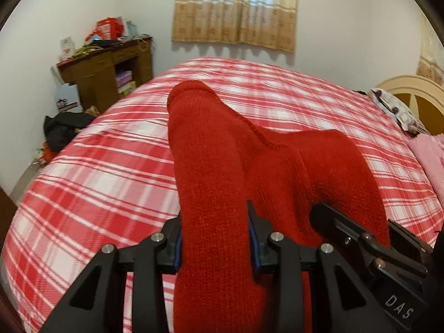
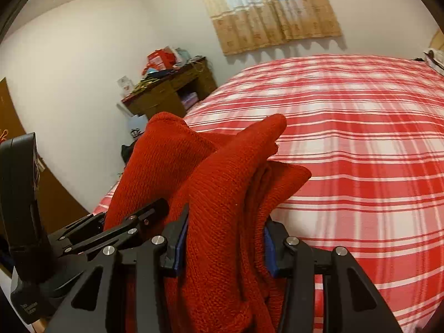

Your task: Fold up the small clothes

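Observation:
A red knitted garment (image 1: 216, 166) is held up over the red and white checked bed (image 1: 97, 172). My left gripper (image 1: 215, 238) is shut on one bunched part of it. My right gripper (image 2: 224, 247) is shut on another bunched part of the same garment (image 2: 222, 194), with several layers between its blue pads. The two grippers are close side by side: the right one shows at the right in the left wrist view (image 1: 369, 238), the left one at the left in the right wrist view (image 2: 116, 227). The garment's lower part hangs out of sight below.
The checked bed (image 2: 360, 152) fills the space ahead. A cluttered brown desk (image 1: 108, 63) stands against the far wall on the left, with dark clothes (image 1: 63, 127) on the floor beside it. A curtained window (image 1: 236, 8) is behind. A headboard and pillows (image 1: 410, 111) are at right.

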